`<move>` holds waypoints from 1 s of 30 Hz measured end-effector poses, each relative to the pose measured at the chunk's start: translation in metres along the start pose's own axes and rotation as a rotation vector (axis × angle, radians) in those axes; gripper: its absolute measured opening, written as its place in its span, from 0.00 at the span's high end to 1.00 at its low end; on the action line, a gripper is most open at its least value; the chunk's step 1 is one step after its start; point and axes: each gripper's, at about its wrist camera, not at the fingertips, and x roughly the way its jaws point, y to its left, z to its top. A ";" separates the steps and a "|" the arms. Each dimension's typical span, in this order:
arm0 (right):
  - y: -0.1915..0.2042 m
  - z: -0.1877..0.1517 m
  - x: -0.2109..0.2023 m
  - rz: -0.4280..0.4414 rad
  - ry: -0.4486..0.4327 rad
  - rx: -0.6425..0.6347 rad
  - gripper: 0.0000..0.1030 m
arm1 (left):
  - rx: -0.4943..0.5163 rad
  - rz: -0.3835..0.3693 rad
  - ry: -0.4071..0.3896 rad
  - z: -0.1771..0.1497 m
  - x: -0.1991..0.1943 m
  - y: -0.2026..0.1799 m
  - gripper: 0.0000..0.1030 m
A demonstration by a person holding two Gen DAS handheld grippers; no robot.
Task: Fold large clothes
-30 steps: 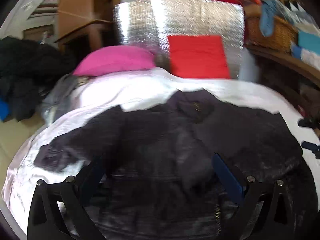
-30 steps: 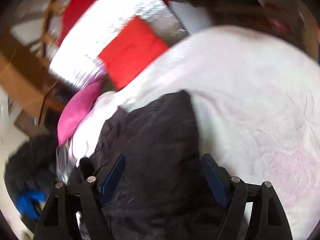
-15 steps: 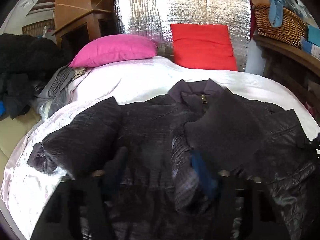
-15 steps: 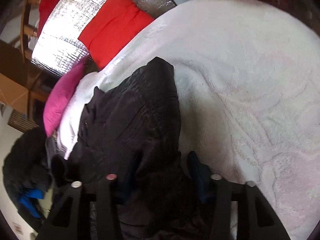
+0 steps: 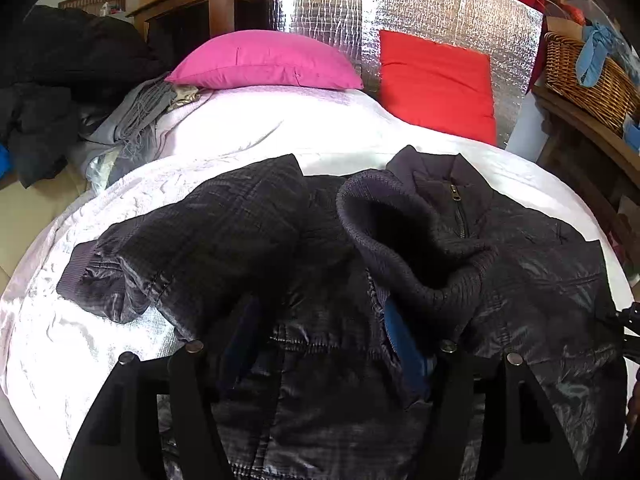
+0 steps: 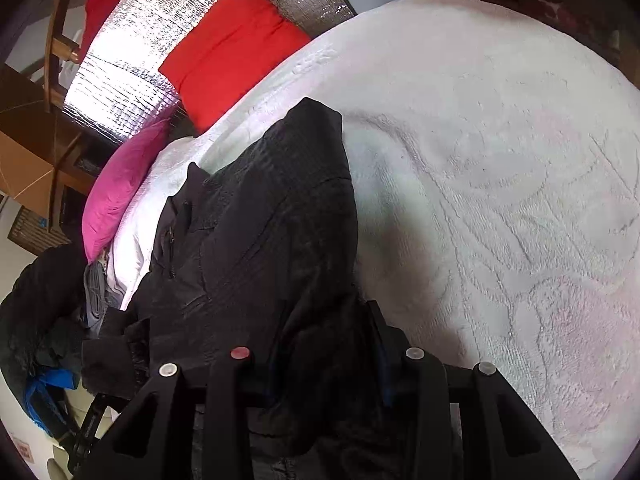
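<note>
- Left wrist view: dark jacket (image 5: 400,280) spread front-up over the near half of the bed (image 5: 280,136), collar and zip toward the head end. One sleeve lies folded in across the chest, its ribbed cuff (image 5: 404,240) gaping upward; I judge it is laid there to narrow the garment.
- Left wrist view: my left gripper (image 5: 320,328) sits low over the jacket's middle. Its jaws have just been opening further; fabric bunches between them, and the blue pad (image 5: 404,344) on the right side lies against a fold. Whether it bites or merely rests, I cannot tell.
- Left wrist view, surroundings: pink pillow (image 5: 264,60) and red cushion (image 5: 436,80) at the head end, grey folded cloth (image 5: 136,116) at the far left corner, wicker basket (image 5: 588,76) on a shelf beyond the right edge.
- Right wrist view: my right gripper (image 6: 324,344) is clenched on a raised bundle of the same jacket, near the bed's right side; the cloth rises in a ridge from the jaws, held so, I judge, to carry that side over.
- Right wrist view: bare white bedspread (image 6: 500,200) lies to the right of the jacket.
</note>
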 end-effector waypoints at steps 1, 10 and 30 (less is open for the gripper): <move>-0.001 0.000 0.000 0.003 0.002 0.004 0.62 | -0.008 -0.018 0.007 0.000 0.000 0.002 0.32; -0.006 0.004 0.001 0.068 0.023 0.073 0.37 | -0.205 -0.332 0.083 -0.001 -0.007 0.028 0.13; 0.010 -0.004 0.006 -0.023 -0.012 -0.014 0.36 | -0.514 -0.350 0.209 -0.014 0.058 0.041 0.14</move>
